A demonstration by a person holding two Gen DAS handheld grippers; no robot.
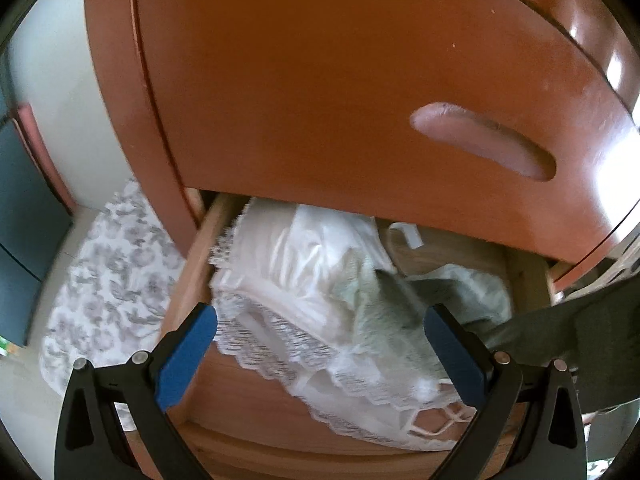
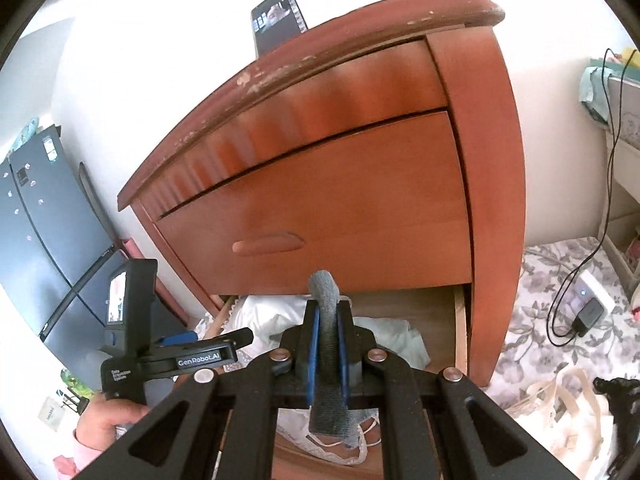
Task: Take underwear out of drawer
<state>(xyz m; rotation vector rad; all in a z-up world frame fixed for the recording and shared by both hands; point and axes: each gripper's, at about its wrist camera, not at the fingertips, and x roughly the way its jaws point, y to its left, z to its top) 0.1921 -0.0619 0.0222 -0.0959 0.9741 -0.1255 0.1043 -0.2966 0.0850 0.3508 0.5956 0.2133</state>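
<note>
Right wrist view showed the right gripper (image 2: 328, 344) with jaws clamped on grey underwear (image 2: 326, 360) above the open drawer (image 2: 460, 332). The left gripper (image 1: 320, 356) hung over that drawer, jaws apart.

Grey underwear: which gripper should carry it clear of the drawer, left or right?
Right. The right gripper is already shut on the grey underwear, above the open drawer. The left gripper is open, holding nothing, over the white lace garments.

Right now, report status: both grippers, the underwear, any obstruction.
Right gripper shut on grey underwear, raised over open drawer. Left gripper open, holding nothing, above white lace garments. No obstruction seen.
</note>
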